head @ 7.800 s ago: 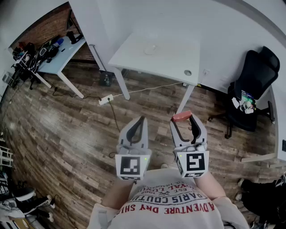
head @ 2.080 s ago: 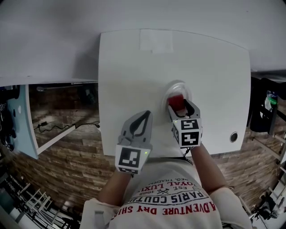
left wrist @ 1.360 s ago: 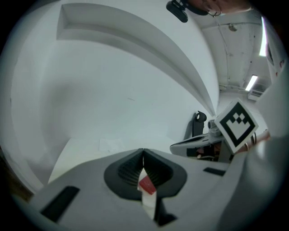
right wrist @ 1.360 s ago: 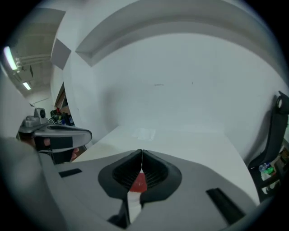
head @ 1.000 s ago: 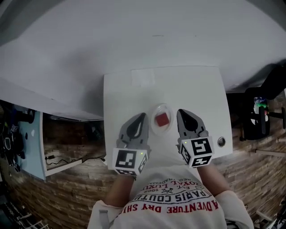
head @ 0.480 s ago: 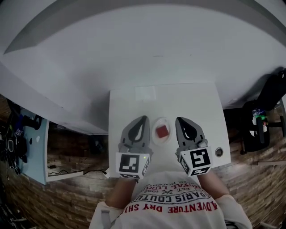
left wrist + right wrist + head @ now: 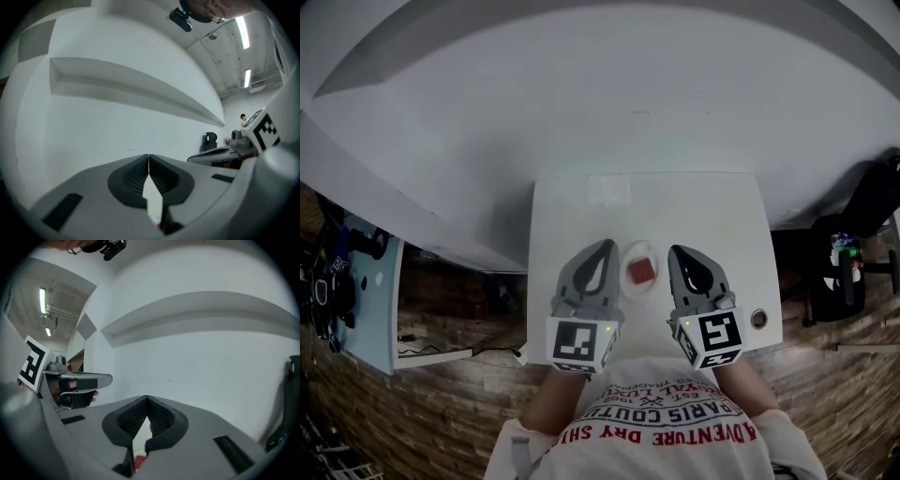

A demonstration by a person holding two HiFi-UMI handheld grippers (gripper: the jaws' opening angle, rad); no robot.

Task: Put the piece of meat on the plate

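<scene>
The piece of meat (image 7: 640, 270) lies on the small plate (image 7: 625, 284) near the front of the white table (image 7: 712, 206); it shows as a red, nearly square block, its edges turned slightly off the table's edges, so no long axis can be made out; the left gripper (image 7: 607, 246) and the right gripper (image 7: 675, 252) flank the plate, both above the table and pointing away from the person; each has its jaws pressed together at the tips, with nothing in their grasp.
</scene>
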